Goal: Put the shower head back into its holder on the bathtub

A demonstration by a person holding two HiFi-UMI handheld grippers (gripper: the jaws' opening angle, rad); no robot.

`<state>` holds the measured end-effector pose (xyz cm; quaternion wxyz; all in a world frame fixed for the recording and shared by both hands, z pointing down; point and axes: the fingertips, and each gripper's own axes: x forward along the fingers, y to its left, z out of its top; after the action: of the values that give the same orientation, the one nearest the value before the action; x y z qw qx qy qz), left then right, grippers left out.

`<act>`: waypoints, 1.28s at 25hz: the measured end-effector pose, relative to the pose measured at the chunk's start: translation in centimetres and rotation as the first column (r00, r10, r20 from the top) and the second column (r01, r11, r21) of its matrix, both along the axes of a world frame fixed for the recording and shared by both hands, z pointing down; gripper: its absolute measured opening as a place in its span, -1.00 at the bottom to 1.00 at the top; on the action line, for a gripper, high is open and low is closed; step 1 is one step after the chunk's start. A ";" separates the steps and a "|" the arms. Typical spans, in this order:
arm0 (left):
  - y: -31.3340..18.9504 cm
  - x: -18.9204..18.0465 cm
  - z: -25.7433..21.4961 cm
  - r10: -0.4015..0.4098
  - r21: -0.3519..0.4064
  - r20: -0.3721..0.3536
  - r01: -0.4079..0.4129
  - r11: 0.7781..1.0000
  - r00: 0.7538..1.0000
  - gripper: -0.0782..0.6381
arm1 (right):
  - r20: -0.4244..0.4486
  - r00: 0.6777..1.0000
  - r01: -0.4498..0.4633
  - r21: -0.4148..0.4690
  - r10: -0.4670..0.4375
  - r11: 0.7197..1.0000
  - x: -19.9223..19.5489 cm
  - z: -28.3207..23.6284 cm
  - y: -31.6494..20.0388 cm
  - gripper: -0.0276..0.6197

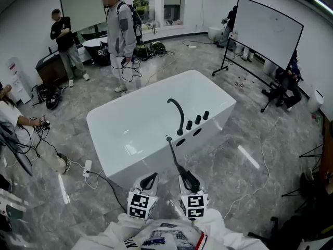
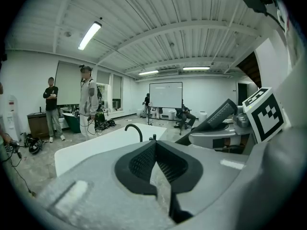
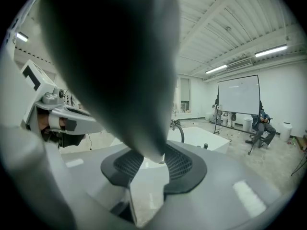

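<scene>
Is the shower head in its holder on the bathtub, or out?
Out: the right claw grips the shower head in front of the bathtub.

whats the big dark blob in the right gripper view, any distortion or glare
Right gripper view: the shower head, held in the right tool, so close to the lens that it is dark and unfocused. Head view and both gripper views bow straight lines, fisheye. Left gripper view: the ceiling light blows out white.
</scene>
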<state>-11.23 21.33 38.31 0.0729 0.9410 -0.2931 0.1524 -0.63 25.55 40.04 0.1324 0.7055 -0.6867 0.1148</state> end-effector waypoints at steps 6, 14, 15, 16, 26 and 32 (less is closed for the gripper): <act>0.4 0.7 0.5 -0.017 -0.015 0.010 0.017 1.000 1.000 -0.78 | 0.004 1.000 0.015 0.008 -0.015 1.000 0.9 -0.1 0.1 -0.49; 1.3 1.7 1.3 -0.061 -0.029 0.018 0.061 0.998 0.998 -0.78 | 0.012 0.999 0.034 0.028 -0.034 0.999 2.7 -0.3 0.7 -0.49; 1.4 1.8 1.4 -0.062 -0.030 0.019 0.063 0.998 0.998 -0.78 | 0.009 0.999 0.035 0.033 -0.035 0.999 3.0 -0.4 0.6 -0.49; 1.5 2.0 1.5 -0.063 -0.032 0.021 0.064 0.997 0.998 -0.78 | 0.008 0.999 0.038 0.039 -0.038 0.999 3.1 -0.6 0.4 -0.49; -1.4 2.5 2.4 -0.080 -0.046 0.028 0.081 0.996 0.996 -0.78 | 0.001 0.998 0.061 0.047 -0.062 0.997 3.3 -0.5 -1.8 -0.49; -3.9 3.6 2.8 -0.057 -0.055 0.023 0.058 0.997 0.998 -0.78 | 0.001 0.999 0.049 0.030 -0.049 0.998 3.8 0.0 -3.9 -0.49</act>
<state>-7.62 17.39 41.15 0.1005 0.9281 -0.3165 0.1684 3.22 21.67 40.05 0.1240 0.6904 -0.7055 0.1016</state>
